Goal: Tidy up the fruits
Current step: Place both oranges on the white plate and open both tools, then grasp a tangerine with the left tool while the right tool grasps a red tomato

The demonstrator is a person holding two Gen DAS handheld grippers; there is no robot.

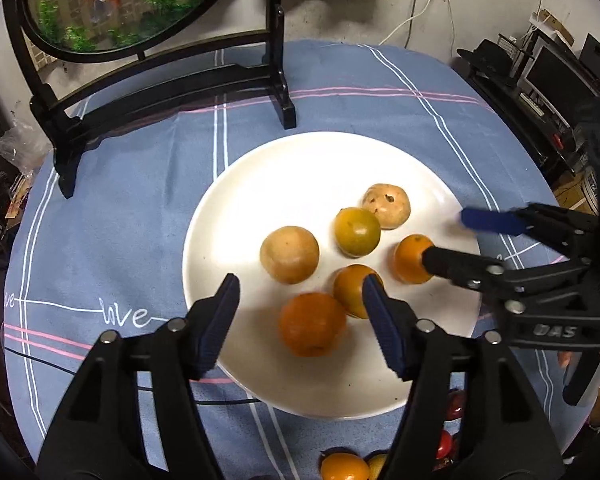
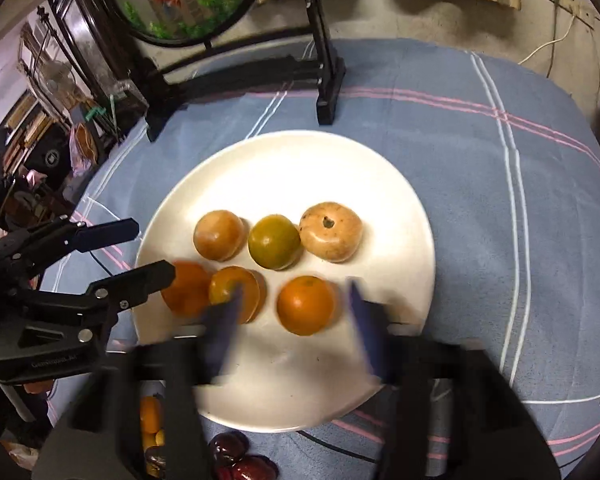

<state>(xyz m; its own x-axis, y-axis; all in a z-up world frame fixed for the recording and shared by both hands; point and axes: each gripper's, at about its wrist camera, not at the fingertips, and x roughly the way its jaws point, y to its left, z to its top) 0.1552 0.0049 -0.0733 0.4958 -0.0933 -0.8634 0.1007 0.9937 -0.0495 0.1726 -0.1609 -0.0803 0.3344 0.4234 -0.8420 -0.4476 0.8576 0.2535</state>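
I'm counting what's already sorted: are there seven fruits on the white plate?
No, the left wrist view shows six round fruits on the white plate, in two rows.

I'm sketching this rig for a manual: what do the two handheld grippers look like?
Both, the left gripper and right gripper, are matte black plastic scissor-linkage clamps with silver rivets at the joints and ribbed dark-blue pads lining the fingers. Each body bears faint embossed lettering.

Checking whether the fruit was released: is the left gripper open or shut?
Open. The left gripper has its blue pads spread apart above the white plate, pressing on nothing; the oranges lie loose below.
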